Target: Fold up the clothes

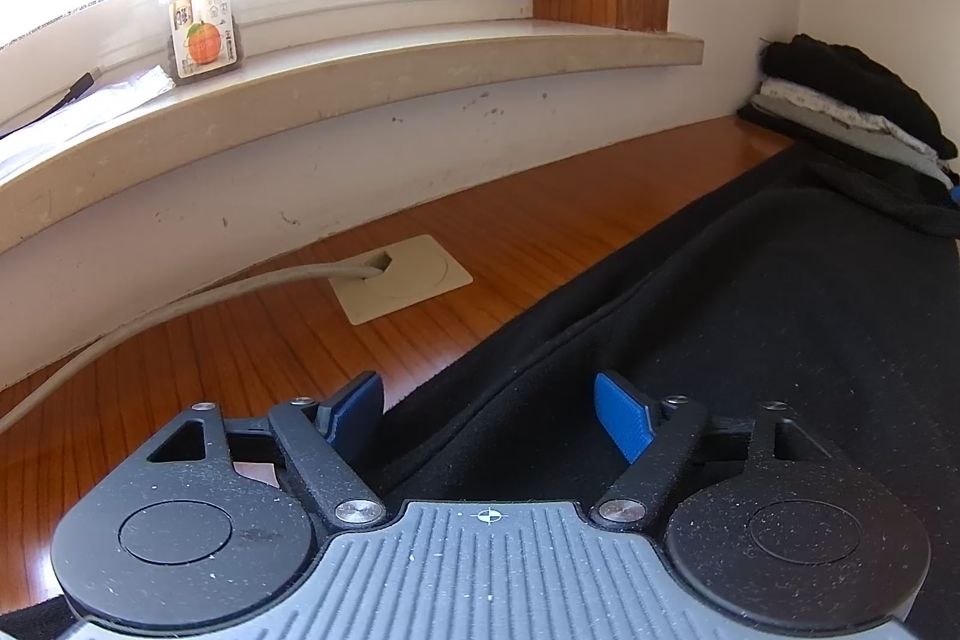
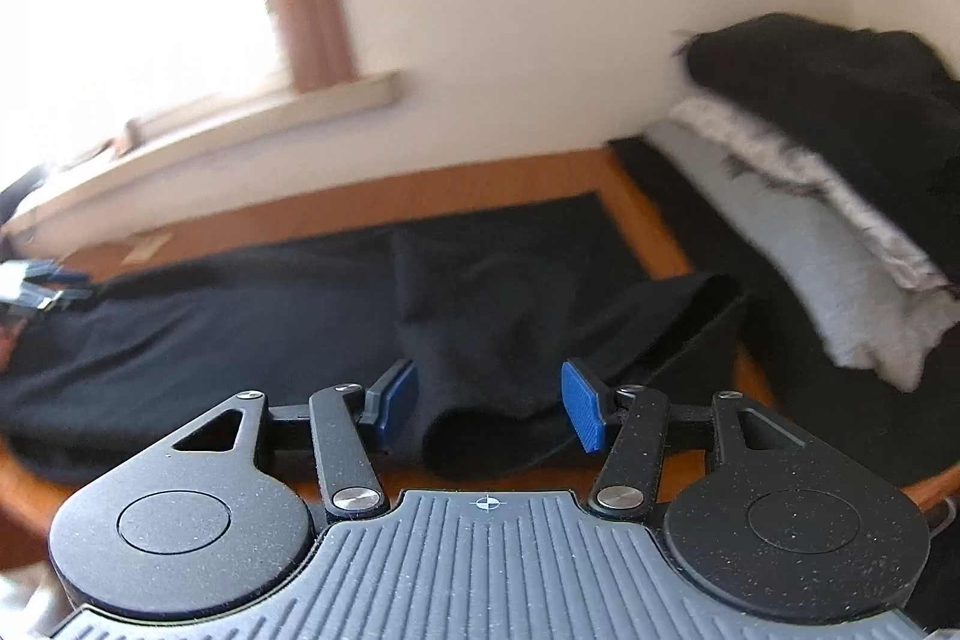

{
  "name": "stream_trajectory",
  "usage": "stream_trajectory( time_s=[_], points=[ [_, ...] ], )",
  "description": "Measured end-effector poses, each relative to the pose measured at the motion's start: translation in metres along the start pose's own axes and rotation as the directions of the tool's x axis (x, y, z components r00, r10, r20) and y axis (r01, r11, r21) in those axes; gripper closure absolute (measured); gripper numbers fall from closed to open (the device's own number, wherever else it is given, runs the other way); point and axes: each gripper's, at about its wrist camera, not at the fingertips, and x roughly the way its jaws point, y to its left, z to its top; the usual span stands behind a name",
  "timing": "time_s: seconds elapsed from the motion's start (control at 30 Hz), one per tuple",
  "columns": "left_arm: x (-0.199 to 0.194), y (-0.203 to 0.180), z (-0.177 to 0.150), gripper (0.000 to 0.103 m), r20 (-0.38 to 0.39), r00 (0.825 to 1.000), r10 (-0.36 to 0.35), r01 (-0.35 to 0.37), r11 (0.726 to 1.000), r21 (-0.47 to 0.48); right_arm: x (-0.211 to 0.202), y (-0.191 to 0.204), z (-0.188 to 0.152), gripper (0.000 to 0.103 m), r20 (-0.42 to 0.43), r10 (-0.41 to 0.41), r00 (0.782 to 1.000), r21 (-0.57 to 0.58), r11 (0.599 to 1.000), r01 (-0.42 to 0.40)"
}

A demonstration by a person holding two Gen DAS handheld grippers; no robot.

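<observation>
Packet (image 1: pixel 203 37) with orange-fruit label on windowsill, writing unreadable, black garment (image 1: pixel 750 316) spread flat on wooden bench (image 1: pixel 252 340), left gripper (image 1: pixel 489 415) fingers spread over its hem, right gripper (image 2: pixel 489 403) fingers spread around rumpled fold.

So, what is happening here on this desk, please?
A person is folding a black garment spread on the wooden desk, with a hand-held gripper in each hand. The left hand-held gripper is open, at a seamed edge of the cloth. The right hand-held gripper is open too, with a bunched part of the cloth lying between its jaws; neither is gripping yet. A stack of folded clothes lies in the corner by the wall.
</observation>
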Motion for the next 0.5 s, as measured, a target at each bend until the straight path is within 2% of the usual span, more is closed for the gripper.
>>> stream_trajectory(
  time_s=[0.07,0.1,0.4,0.5],
  points=[
    [0.000,0.000,0.000,0.022,-0.001,1.000,-0.001,0.001,1.000,0.000,0.003,0.004,-0.001,0.052,0.013,-0.098,0.995,-0.069,0.993,0.099],
    [0.000,0.000,0.000,0.021,-0.001,1.000,-0.001,0.001,1.000,0.000,0.006,0.005,-0.002,0.052,0.004,-0.108,0.994,-0.087,0.990,0.108],
    [0.000,-0.001,0.000,0.021,0.001,1.000,0.000,0.000,1.000,0.002,0.014,0.013,-0.013,0.050,-0.088,-0.039,0.995,-0.180,0.983,0.022],
    [0.000,-0.002,0.000,0.021,0.004,1.000,0.001,-0.001,1.000,0.002,0.014,0.015,-0.016,0.050,-0.104,-0.043,0.994,-0.220,0.975,0.019]
  ],
)
